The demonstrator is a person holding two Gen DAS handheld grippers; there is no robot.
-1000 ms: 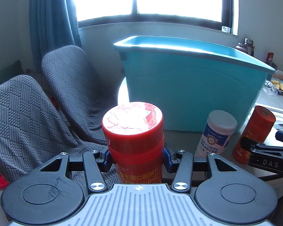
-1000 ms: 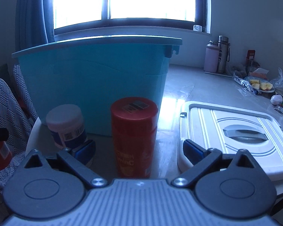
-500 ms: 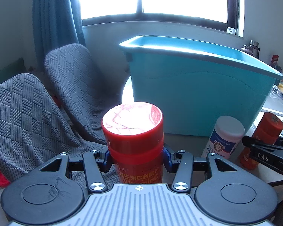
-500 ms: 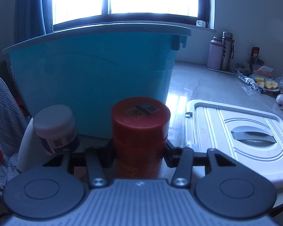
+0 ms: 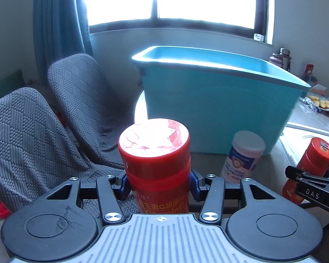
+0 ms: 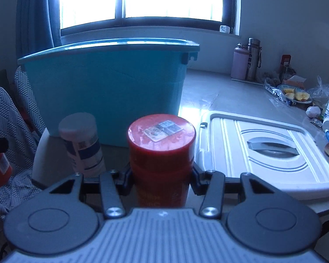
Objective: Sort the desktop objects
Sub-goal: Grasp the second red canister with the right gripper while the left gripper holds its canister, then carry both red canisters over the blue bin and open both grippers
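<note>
My left gripper (image 5: 158,183) is shut on a red vitamin C bottle (image 5: 153,151) and holds it upright, in the air left of the teal bin (image 5: 219,107). My right gripper (image 6: 161,180) is shut on a second red bottle (image 6: 162,140), lifted in front of the bin (image 6: 111,81). That bottle and gripper also show at the right edge of the left wrist view (image 5: 313,160). A white bottle with a blue label (image 5: 243,155) stands on the table before the bin; it also shows in the right wrist view (image 6: 81,142).
A white bin lid (image 6: 267,151) lies flat to the right of the bottles. Flasks (image 6: 247,61), a plate of fruit (image 6: 296,96) and small items crowd the far right. Two grey covered chairs (image 5: 76,100) stand left of the table.
My right gripper has closed on the second red bottle and lifted it. My left gripper has risen with its bottle, so the bin sits lower and farther in view.
</note>
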